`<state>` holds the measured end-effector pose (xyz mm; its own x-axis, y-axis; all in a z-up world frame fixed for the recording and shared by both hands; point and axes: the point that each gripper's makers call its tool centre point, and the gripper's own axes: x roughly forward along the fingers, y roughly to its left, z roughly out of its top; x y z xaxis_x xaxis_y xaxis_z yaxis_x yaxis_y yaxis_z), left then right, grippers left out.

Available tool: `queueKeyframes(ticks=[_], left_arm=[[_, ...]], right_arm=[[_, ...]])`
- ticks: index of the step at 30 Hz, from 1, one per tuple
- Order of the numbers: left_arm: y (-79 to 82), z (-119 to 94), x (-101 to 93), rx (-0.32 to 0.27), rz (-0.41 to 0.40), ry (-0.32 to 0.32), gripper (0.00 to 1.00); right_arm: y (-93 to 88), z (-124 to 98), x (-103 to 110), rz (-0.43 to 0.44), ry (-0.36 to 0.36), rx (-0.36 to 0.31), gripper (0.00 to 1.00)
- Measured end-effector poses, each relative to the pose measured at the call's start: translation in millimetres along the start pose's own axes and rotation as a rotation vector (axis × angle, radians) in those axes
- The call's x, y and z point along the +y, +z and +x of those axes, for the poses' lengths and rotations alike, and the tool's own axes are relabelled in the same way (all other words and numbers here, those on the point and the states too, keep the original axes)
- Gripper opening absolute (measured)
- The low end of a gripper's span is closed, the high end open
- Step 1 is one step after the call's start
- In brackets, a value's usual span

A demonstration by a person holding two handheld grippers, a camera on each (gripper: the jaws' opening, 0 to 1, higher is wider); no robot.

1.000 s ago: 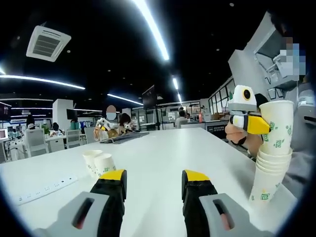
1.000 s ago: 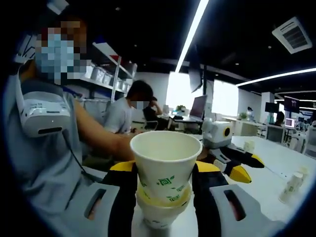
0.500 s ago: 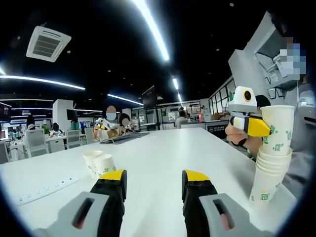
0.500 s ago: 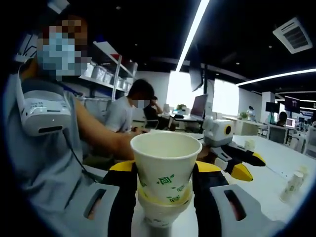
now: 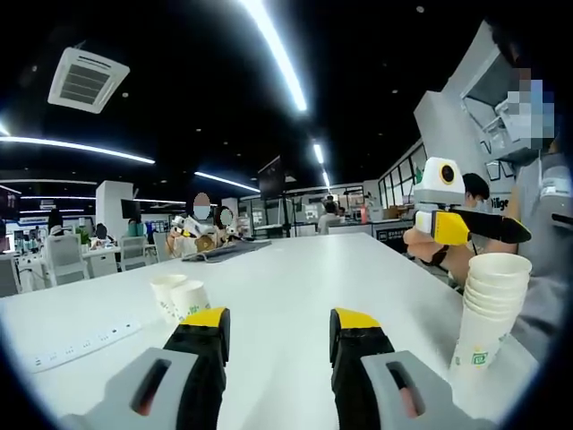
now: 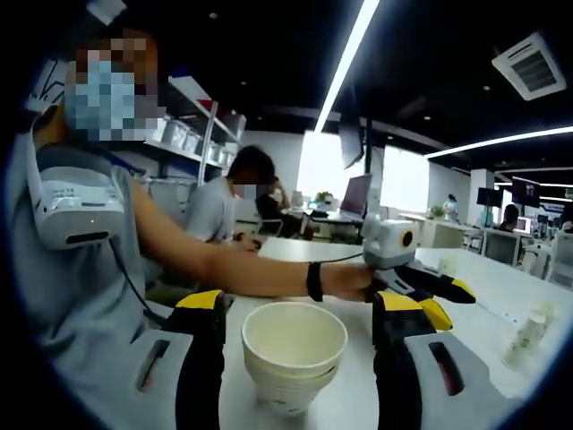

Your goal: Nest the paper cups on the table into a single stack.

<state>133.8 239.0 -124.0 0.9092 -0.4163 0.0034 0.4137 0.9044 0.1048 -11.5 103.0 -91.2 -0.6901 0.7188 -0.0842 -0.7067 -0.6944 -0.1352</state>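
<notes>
A stack of paper cups (image 5: 488, 309) is seen standing upright near the table's (image 5: 295, 287) right-hand edge in the left gripper view; several white rims are nested one inside another, green print on the lowest cup. In the right gripper view the same stack (image 6: 294, 354) is looked into from above: the top cup's inside is seen pale and bare, nothing in it.

The right gripper (image 6: 300, 309) is spread wide, its black-and-yellow jaws standing either side of the stack, apart from it, nothing gripped. It is also seen in the left gripper view (image 5: 479, 226), just above the stack's rim, not touching.

The left gripper (image 5: 277, 327) is held with jaws parted over bare tabletop, nothing between them. It appears in the right gripper view (image 6: 434, 300) to the right of the stack.

Two loose cups (image 5: 179, 296) are seen upright, touching each other, toward the table's left edge; contents cannot be told. A white power strip (image 5: 85, 342) lies near them at the left edge.
</notes>
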Motion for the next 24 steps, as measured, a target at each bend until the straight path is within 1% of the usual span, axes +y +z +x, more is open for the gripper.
queueKeyframes(ticks=[11, 17, 20, 23, 24], left_arm=[[-0.6, -1, 4.8, 0.000, -0.003, 0.000, 0.48], [-1.1, -1, 1.6, 0.000, -0.005, -0.001, 0.48], [-2.7, 0, -1.8, 0.002, -0.005, -0.006, 0.48], [-4.0, 2, -9.3, 0.005, -0.009, -0.008, 0.48], [-4.0, 2, -8.0, 0.005, -0.010, -0.008, 0.48]], right_arm=[[-1.0, 0, -1, 0.003, -0.003, -0.001, 0.68], [-1.6, -3, -1, 0.006, -0.005, -0.007, 0.67], [-0.3, -5, -2, 0.009, -0.011, -0.035, 0.66], [2.8, -6, -1, 0.009, -0.009, -0.069, 0.66], [3.6, -6, -1, 0.008, -0.008, -0.073, 0.66]])
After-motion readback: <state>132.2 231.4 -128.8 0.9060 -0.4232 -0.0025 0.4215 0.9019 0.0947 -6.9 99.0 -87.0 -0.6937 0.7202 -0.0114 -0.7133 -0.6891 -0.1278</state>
